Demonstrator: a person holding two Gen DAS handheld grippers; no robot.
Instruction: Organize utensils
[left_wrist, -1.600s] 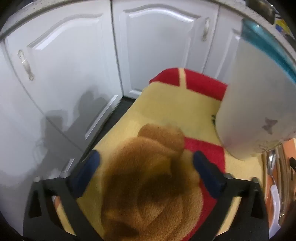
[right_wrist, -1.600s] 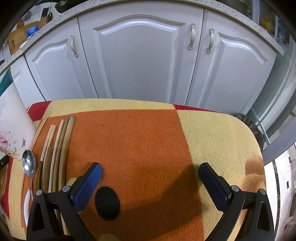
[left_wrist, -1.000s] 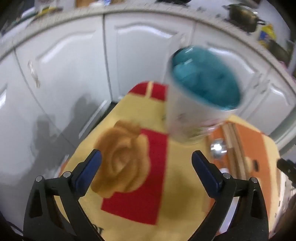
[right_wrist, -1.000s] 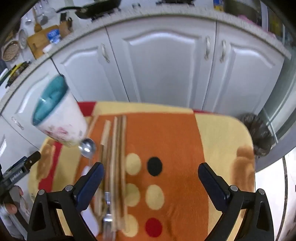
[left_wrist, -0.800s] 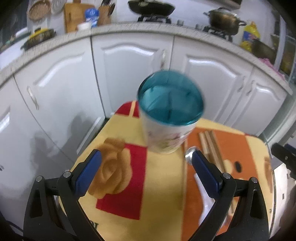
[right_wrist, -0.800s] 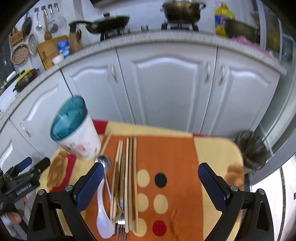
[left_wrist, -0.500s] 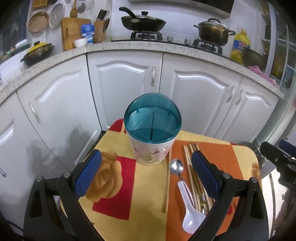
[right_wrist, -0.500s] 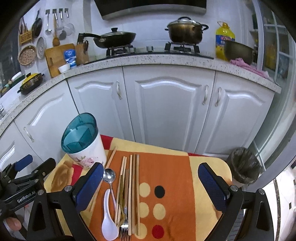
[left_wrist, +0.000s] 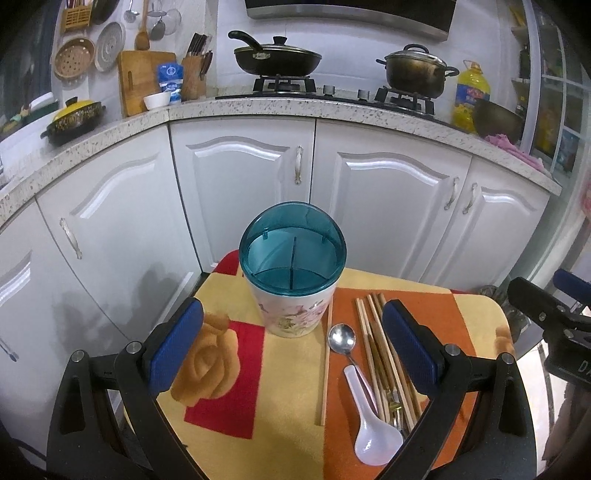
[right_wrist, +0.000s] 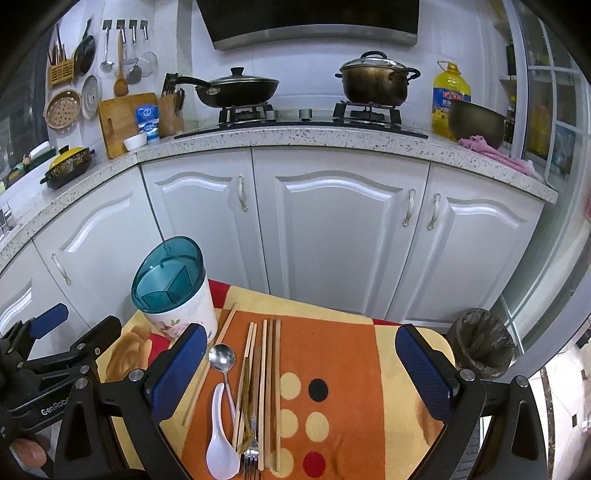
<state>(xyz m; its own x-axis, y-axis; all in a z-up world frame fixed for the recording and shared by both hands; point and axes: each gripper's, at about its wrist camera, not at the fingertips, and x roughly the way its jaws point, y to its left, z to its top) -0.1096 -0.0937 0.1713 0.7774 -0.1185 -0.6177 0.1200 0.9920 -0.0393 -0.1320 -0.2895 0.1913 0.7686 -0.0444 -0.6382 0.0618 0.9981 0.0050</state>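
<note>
A white floral utensil holder (left_wrist: 291, 275) with a teal divided top stands on the patterned mat (left_wrist: 288, 398); it also shows in the right wrist view (right_wrist: 177, 291). To its right lie a metal spoon (left_wrist: 341, 338), a white soup spoon (left_wrist: 369, 424), several wooden chopsticks (left_wrist: 380, 350) and a fork (right_wrist: 251, 454). One chopstick (left_wrist: 325, 365) lies apart next to the holder. My left gripper (left_wrist: 291, 347) is open and empty, above the mat in front of the holder. My right gripper (right_wrist: 301, 369) is open and empty, above the chopsticks (right_wrist: 267, 369).
White cabinet doors (right_wrist: 332, 236) stand behind the mat. A stone counter (right_wrist: 295, 136) carries a pan and a pot on the stove. A bin (right_wrist: 484, 343) with a black liner stands at the right of the mat.
Both grippers have risen and pulled back from close above the mat. The holder, utensils and the kitchen counter have come into full view. Both stay open.
</note>
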